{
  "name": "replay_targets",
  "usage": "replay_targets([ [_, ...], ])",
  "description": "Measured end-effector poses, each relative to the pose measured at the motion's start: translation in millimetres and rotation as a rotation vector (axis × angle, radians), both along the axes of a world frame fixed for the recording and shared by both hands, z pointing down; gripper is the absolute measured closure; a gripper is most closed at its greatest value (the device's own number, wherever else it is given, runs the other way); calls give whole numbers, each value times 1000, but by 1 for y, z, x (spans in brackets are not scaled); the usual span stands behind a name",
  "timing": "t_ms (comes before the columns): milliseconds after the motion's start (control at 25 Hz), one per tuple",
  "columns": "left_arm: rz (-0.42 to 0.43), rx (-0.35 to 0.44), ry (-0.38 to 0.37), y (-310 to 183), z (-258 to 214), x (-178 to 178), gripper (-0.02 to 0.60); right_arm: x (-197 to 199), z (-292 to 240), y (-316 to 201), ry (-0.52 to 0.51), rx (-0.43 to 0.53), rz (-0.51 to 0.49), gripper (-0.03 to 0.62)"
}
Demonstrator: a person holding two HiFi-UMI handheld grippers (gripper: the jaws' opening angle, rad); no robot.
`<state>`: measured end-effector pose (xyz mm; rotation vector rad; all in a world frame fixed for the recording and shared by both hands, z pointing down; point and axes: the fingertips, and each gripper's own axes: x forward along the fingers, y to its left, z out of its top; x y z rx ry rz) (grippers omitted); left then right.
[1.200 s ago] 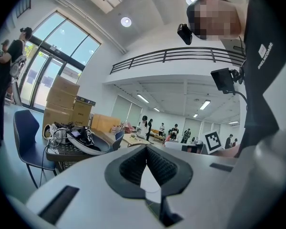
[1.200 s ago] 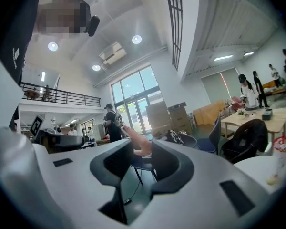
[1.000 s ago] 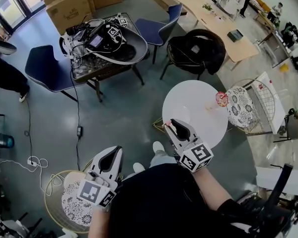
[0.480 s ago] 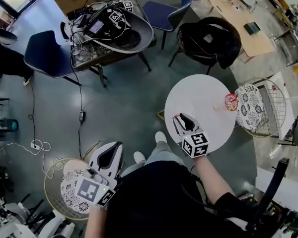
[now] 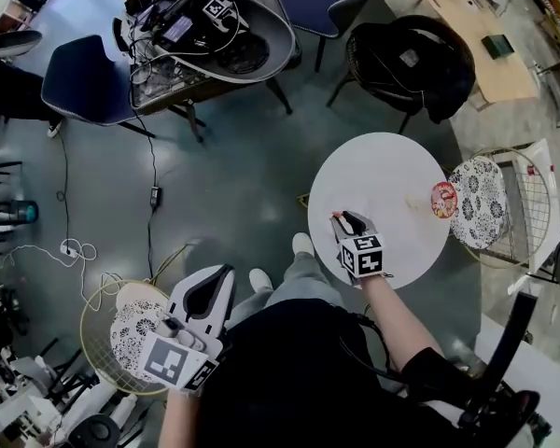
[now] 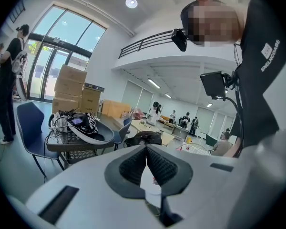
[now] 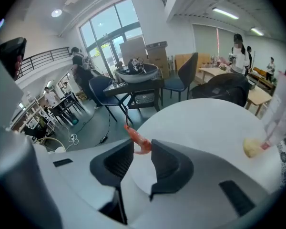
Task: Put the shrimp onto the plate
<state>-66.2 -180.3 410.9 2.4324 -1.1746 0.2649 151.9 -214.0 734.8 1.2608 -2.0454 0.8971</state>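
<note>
A small orange-red shrimp (image 7: 136,138) sticks out from between the tips of my right gripper (image 7: 142,149), which is shut on it. In the head view this right gripper (image 5: 346,220) hovers over the left part of the round white table (image 5: 392,171). One patterned plate (image 5: 476,202) lies on a wire stool right of the table. Another patterned plate (image 5: 131,336) rests in a wicker basket at lower left. My left gripper (image 5: 208,292) hangs beside that basket, shut and holding nothing, and the left gripper view shows the same left gripper (image 6: 146,151).
A red-topped cup (image 5: 441,197) and a pale yellowish lump (image 7: 251,147) sit at the table's right edge. Behind are a black-draped chair (image 5: 411,59), blue chairs (image 5: 79,87), a wire table piled with gear (image 5: 201,31), and floor cables (image 5: 65,250).
My right gripper has carried the shrimp from the table's near-left edge to a little farther in over the tabletop. The left gripper has stayed low by the basket.
</note>
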Motion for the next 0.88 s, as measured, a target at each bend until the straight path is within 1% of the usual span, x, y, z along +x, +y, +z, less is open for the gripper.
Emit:
replay_targets([
  [160, -24, -26, -12, -5, 8, 3, 574, 7, 24, -2, 33, -56, -31, 470],
  [360, -48, -38, -17, -8, 12, 4, 574, 8, 45, -5, 60, -89, -77, 469],
  [680, -90, -38, -20, -10, 16, -2, 574, 8, 59, -4, 84, -127, -106, 468],
  [880, -97, -38, -24, -8, 16, -3, 574, 8, 61, -3, 81, -138, -100, 468],
])
